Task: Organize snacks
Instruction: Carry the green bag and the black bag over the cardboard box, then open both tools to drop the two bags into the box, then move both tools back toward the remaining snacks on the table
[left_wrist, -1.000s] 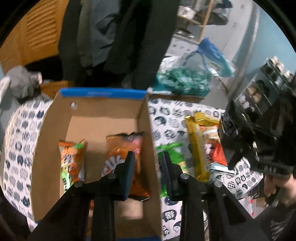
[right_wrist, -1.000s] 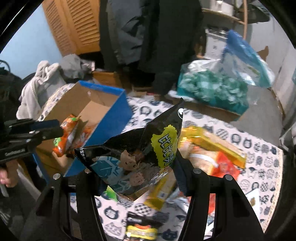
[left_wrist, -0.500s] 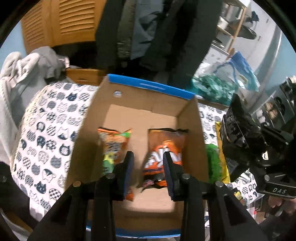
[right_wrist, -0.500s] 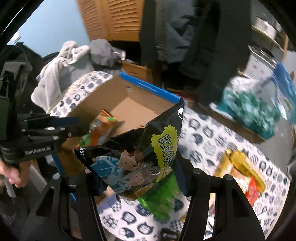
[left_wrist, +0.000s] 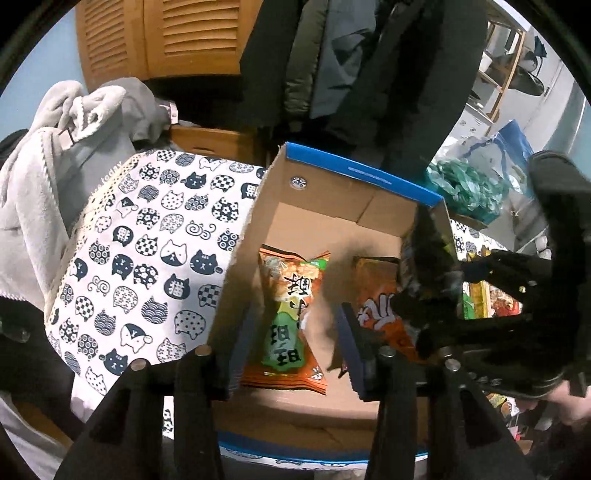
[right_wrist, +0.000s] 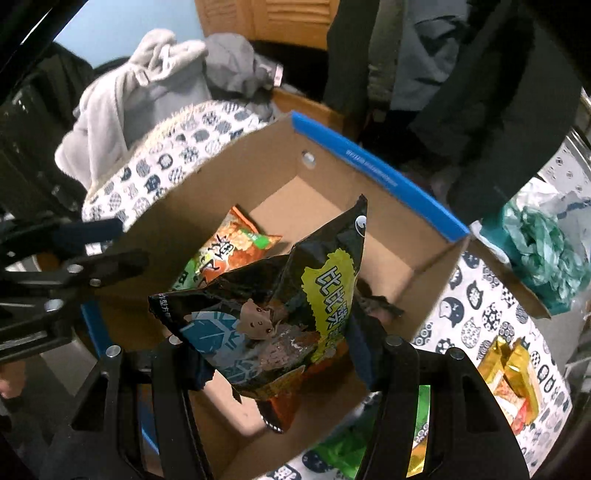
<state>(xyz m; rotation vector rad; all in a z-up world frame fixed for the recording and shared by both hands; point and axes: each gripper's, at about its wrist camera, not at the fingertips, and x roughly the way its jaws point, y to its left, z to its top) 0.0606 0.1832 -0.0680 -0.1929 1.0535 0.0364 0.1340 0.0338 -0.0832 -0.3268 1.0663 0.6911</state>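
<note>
A cardboard box with a blue rim sits on the cat-print cloth. Inside lie an orange-and-green snack bag and an orange snack bag. My right gripper is shut on a black snack bag and holds it above the box; it shows at the right of the left wrist view. My left gripper is open and empty over the box's near left corner.
A gold packet and a green packet lie on the cloth right of the box. A teal plastic bag is at the back right. Grey clothes are piled at the left, coats hang behind.
My right gripper has carried the black bag left, from over the loose snacks to above the box. My left gripper has shifted left toward the box's left wall.
</note>
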